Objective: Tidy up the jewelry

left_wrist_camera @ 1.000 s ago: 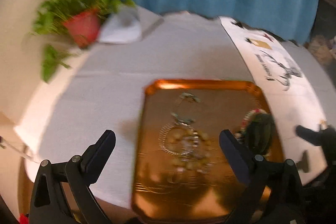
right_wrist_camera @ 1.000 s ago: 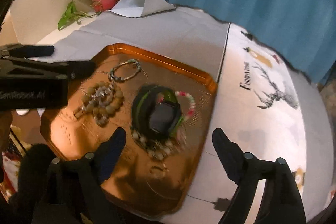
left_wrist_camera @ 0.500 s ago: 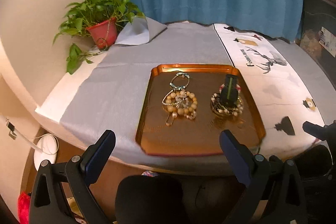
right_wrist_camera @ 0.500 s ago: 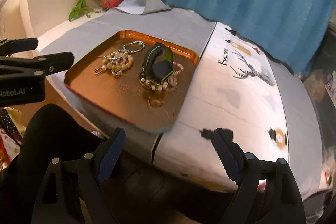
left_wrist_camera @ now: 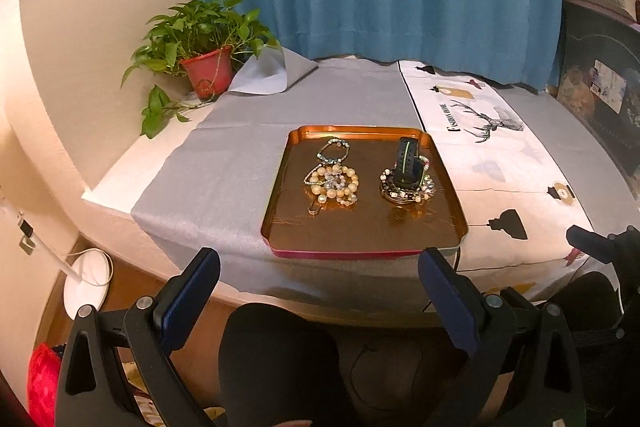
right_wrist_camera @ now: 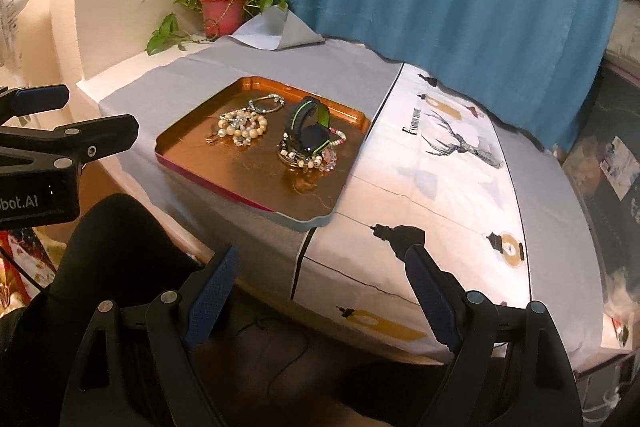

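Note:
A copper tray [left_wrist_camera: 362, 237] [right_wrist_camera: 192, 147] lies on the table near its front edge. On its left half sit a cream bead bracelet [left_wrist_camera: 334, 185] [right_wrist_camera: 242, 129] and a thin chain bracelet [left_wrist_camera: 334, 149] [right_wrist_camera: 266, 103]. On its right half a black watch with a green stripe [left_wrist_camera: 407, 163] [right_wrist_camera: 308, 131] stands over a pile of bead bracelets [left_wrist_camera: 406, 189] [right_wrist_camera: 308, 159]. My left gripper [left_wrist_camera: 318, 279] hangs open in front of the table edge, short of the tray, with nothing between its fingers. My right gripper [right_wrist_camera: 320, 273] is open and empty too, below the table's front right edge.
A potted plant [left_wrist_camera: 206, 61] [right_wrist_camera: 222, 5] stands at the back left beside a folded grey cloth [left_wrist_camera: 266, 79]. A white runner with a deer print [left_wrist_camera: 492, 147] [right_wrist_camera: 460, 143] covers the table's right half. A blue curtain hangs behind. A person's dark-clad knee [left_wrist_camera: 276, 355] is below the table.
Both grippers have pulled back from over the tray to below the table's front edge, so the tray looks smaller and farther. The jewelry lies as before and both stay open.

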### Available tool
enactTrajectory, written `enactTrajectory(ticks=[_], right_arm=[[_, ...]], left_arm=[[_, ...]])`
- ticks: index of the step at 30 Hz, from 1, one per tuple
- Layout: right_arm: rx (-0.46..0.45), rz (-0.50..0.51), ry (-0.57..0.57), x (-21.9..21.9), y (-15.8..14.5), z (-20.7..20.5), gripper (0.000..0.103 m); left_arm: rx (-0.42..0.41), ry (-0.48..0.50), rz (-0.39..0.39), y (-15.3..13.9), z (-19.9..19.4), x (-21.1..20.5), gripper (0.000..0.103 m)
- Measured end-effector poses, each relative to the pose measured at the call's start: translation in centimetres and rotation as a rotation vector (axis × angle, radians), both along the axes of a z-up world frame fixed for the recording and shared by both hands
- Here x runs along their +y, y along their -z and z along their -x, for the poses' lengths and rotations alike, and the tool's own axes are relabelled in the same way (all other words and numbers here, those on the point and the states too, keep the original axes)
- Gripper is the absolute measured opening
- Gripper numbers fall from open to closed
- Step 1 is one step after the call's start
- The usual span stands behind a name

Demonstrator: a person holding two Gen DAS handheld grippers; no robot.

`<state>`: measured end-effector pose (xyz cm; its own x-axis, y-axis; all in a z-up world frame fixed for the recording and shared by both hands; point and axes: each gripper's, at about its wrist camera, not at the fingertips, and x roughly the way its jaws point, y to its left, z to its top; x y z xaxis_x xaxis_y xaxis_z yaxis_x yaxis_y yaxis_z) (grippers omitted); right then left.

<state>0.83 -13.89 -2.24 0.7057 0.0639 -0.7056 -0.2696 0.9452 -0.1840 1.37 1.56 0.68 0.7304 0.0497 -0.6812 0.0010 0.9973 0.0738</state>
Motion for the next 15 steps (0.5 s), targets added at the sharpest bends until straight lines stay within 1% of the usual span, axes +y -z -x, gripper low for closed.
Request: enactTrajectory(ticks=[7, 15], right_arm=[[-0.01, -0.002, -0.001, 0.06, -0.39, 0.63, 0.085], [-0.009, -0.001, 0.0, 0.17, -0.4, 0.75, 0.085]], left_arm=[[-0.015, -0.002, -0.008, -0.35, 0.95, -0.11, 0.099], [-0.01, -0.009, -0.009, -0.34, 1.08, -0.07, 0.099]])
